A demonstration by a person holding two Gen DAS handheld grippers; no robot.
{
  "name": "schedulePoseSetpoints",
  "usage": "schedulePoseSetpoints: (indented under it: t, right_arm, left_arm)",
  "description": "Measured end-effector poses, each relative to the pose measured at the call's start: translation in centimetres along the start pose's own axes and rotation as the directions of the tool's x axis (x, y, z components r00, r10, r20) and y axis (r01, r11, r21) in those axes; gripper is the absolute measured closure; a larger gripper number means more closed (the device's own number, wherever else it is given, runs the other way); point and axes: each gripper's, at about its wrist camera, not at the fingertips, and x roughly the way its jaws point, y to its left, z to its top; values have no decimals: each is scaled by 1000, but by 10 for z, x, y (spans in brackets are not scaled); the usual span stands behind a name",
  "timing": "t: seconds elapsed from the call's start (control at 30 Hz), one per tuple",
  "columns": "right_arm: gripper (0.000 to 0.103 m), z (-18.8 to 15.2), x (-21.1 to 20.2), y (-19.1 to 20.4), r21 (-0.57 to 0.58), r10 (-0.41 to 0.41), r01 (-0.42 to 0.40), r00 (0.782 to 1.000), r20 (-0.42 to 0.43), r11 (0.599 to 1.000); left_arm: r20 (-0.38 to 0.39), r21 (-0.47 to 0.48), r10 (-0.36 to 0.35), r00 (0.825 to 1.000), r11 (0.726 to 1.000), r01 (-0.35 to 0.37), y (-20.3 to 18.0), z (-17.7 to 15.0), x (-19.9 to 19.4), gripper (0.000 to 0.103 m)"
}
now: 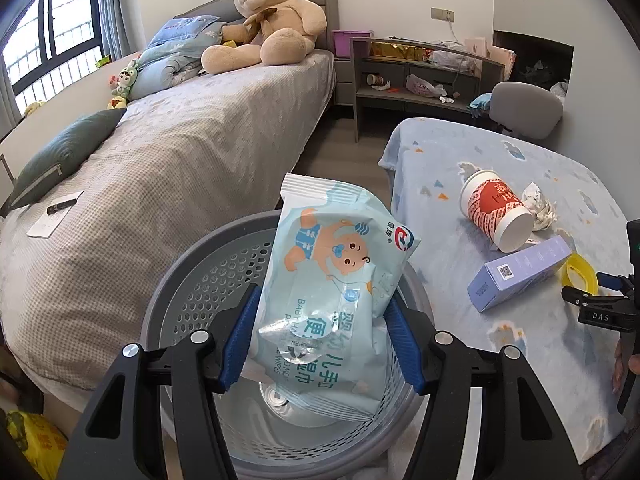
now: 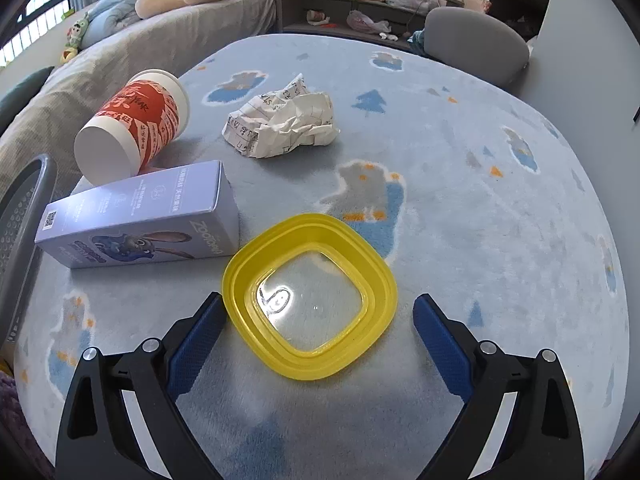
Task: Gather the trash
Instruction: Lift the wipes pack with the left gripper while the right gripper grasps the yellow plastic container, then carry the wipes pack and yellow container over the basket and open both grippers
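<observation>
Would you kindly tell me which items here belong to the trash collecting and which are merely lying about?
Job:
baby wipes pack in left tongs
trash basket
paper cup
crumpled paper
purple box
yellow lid
right tongs

Lying about:
teddy bear
pillow
chair

The left wrist view looks forward and down along its jaws from close above a grey perforated plastic bin (image 1: 208, 280), with the bed to its left and the blue-patterned fleece-covered counter (image 1: 500, 152) to its right, and the far wall with the grey shelf unit (image 1: 420, 76) ahead.

The right wrist view sits low and close over that same counter (image 2: 460, 184), facing the same far wall.

The 2 views share the red-and-white paper cup (image 1: 496, 210) (image 2: 134, 124), the crumpled white paper (image 1: 540, 206) (image 2: 280, 122), the lilac cardboard box (image 1: 520, 276) (image 2: 138, 216), the yellow square plastic lid (image 1: 580, 276) (image 2: 310, 296) and the bin's rim (image 2: 24, 208).
</observation>
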Motion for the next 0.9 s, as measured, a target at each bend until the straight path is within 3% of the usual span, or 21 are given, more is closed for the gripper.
schedulePoseSetpoints:
  t: [0.13,0.4,0.6,0.9]
  right_arm:
    - [28,2,0,-1,12,36,-36,999,3,999]
    - [29,-10,-18,2,62,54,-55,998,22,997]
    - [29,-24,-49,11,90,63,-72,994,91,993]
    - [29,-29,-75,61,53,150,-159,977,149,986]
  left_arm:
    - [0,0,3,1000,1000,-3,-1,-1,1,44]
    - [2,-24,-4,1000,1000,4,3,-3,-1,44]
    - [33,-23,8,999,1000,-7,5,-6,-9,44]
    - [49,-38,35,998,999,-34,17,-10,-14,44]
